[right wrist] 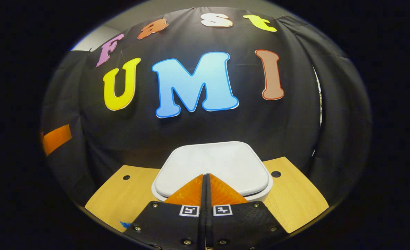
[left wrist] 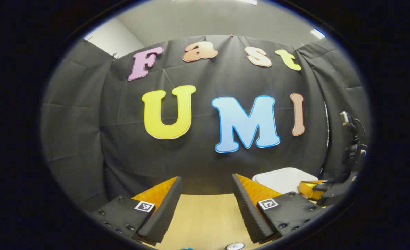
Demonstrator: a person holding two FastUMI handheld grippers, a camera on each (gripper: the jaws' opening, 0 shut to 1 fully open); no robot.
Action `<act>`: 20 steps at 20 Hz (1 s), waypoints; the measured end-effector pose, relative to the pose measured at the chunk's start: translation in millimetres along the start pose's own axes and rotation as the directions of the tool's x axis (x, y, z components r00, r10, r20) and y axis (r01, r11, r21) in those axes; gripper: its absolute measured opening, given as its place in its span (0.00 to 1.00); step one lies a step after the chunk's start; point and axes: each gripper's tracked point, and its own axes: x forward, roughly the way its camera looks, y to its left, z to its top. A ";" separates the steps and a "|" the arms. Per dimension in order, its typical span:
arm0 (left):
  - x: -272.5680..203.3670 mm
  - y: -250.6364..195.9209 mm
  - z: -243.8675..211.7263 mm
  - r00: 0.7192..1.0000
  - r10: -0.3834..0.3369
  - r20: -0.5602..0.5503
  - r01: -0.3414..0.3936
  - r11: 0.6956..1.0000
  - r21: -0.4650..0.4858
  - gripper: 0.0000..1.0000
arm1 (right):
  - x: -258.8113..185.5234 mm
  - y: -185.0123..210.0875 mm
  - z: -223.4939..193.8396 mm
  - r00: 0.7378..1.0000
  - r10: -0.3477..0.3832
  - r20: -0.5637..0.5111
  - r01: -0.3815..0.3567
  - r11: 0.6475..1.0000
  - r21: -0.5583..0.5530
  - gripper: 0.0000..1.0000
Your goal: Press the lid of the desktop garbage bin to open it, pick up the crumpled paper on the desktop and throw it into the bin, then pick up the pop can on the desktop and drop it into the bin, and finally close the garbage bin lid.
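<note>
The white garbage bin (right wrist: 213, 166) stands on the wooden desktop (right wrist: 121, 198) with its flat lid down, right in front of my right gripper (right wrist: 205, 177). That gripper is shut with nothing between its fingers, its tips over the lid's near edge; whether they touch it I cannot tell. In the left gripper view my left gripper (left wrist: 207, 182) is open and empty above the desktop (left wrist: 205, 218). The bin (left wrist: 283, 178) lies to its right, with the right gripper (left wrist: 317, 190) over it.
The black cloth wall hangs close behind the bin. Two small round holes (right wrist: 276, 174) mark the desktop beside the bin. A small round disc (left wrist: 235, 246) and a blue mark (left wrist: 187, 248) lie at the near desktop edge. A stand with a device (left wrist: 350, 146) rises at the right.
</note>
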 end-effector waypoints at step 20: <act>0.2 8.6 -10.3 1.000 0.012 -0.014 -0.012 1.000 0.002 0.96 | -30.1 23.4 55.8 0.992 0.047 0.119 -0.045 0.999 -0.023 0.00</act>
